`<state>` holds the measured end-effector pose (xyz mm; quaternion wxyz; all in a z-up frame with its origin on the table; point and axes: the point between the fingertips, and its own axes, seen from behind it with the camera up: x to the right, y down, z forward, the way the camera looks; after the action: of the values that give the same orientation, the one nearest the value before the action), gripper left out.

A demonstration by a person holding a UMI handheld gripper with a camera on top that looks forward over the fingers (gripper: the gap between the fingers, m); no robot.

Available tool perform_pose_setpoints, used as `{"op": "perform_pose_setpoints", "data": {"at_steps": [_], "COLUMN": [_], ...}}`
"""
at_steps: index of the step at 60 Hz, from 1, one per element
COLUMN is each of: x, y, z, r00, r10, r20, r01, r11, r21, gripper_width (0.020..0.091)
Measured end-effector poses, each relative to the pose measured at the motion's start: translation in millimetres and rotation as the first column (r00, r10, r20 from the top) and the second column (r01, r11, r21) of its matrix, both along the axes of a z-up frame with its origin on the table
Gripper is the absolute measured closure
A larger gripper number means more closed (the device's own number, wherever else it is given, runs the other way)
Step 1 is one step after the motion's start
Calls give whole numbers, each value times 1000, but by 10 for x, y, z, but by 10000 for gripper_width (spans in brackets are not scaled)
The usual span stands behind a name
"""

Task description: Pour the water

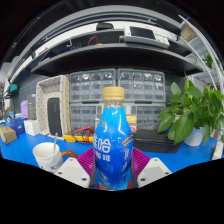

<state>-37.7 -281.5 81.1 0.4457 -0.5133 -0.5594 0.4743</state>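
two fingers (113, 172) clamped on upright blue bottle (113, 140), pads mostly hidden behind it; white cup (47, 155) just left.

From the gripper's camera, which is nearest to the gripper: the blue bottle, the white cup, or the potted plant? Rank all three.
1. Blue bottle: held between the gripper fingers.
2. White cup: just ahead, left of the bottle.
3. Potted plant: farther back, on the right.

Your tongs (112, 170) point forward and level, both fingers (72, 172) showing low in the view, spread to either side. Their pink pads (141, 157) press inward on the upright blue bottle (113, 140) clamped between them.
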Motion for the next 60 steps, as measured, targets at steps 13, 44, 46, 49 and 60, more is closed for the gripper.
{"op": "perform_pose_setpoints", "data": {"at_steps": [13, 44, 46, 49, 60], "x": [189, 1467, 1513, 1543, 1622], "y": [50, -393, -432, -480, -593], "z": [-17, -104, -91, -36, 165], "r00": [998, 981, 980, 983, 990], "r10": [-28, -82, -82, -77, -48], "r20": [53, 176, 179, 166, 129], "r01": [30, 92, 92, 85, 52], "r11": [999, 995, 995, 995, 998], "r21": [-37, -49, -46, -45, -27], "gripper_width": [266, 272, 271, 271, 270]}}
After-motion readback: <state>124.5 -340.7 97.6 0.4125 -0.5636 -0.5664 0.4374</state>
